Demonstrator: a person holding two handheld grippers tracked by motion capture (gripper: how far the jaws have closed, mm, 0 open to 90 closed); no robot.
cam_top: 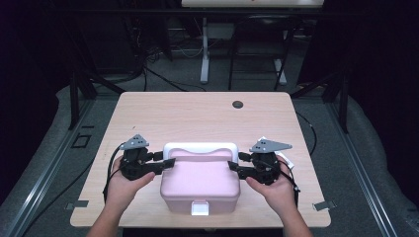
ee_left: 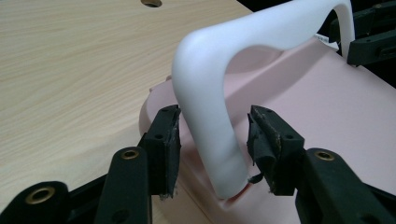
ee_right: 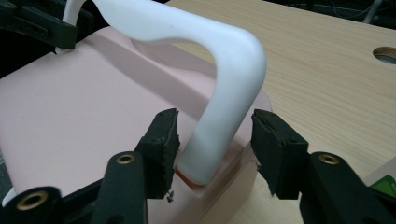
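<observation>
Pale wooden table [cam_top: 207, 111] with a dark round grommet hole [cam_top: 237, 104].

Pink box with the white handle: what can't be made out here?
- Pink box: contents hidden by its closed lid, high view.
- White latch: too small to tell if fastened, high view.
- White handle: foot hidden behind the left gripper pad, left gripper view.

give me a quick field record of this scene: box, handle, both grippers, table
box: pink box with a white latch at its near edge, on the table
handle: white handle, raised off the lid
left gripper: left gripper astride the handle's left leg, pads not pressing on it
right gripper: right gripper astride the handle's right leg, gap on both sides
table: light wood, round hole near the far edge
</observation>
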